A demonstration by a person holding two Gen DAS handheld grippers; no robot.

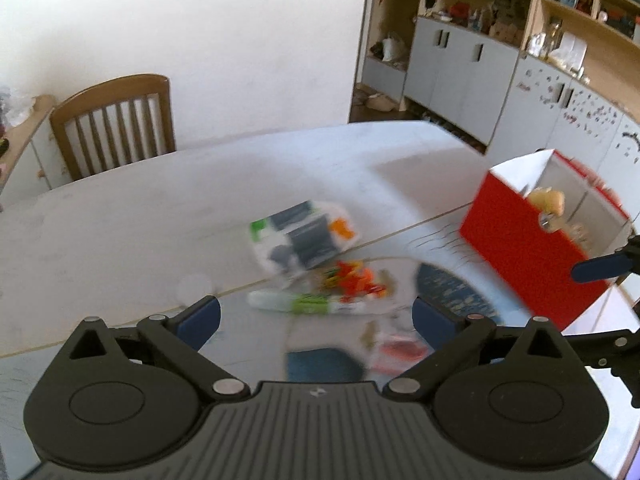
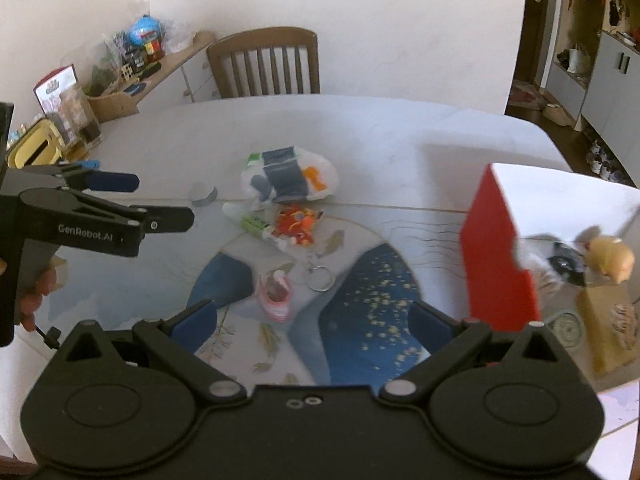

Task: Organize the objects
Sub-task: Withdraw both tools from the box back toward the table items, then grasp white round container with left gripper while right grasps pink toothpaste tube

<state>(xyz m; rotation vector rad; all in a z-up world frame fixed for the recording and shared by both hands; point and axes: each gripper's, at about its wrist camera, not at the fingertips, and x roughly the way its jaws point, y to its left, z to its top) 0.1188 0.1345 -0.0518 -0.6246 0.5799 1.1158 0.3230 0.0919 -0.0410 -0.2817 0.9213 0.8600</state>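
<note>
- Counter: wide, pale, glossy. Things could skid on it if nudged instead of gripped.
- Red box: open-topped, at 3 o'clock in the right wrist view, already holding a yellow toy. A careless swing of either hand could clip its near wall and shove it.
- Plastic bag: at 12 o'clock, touching the tube and orange clips. Closing on it may drag its neighbours.
- Pink pouch, key ring: nearest, small and flat, so the pads may slip off them.
- Left tongs: spread wide, empty, above the tube; blurred view, so aim is uncertain.
- Right tongs: spread wide, empty, above the pouch.
</note>
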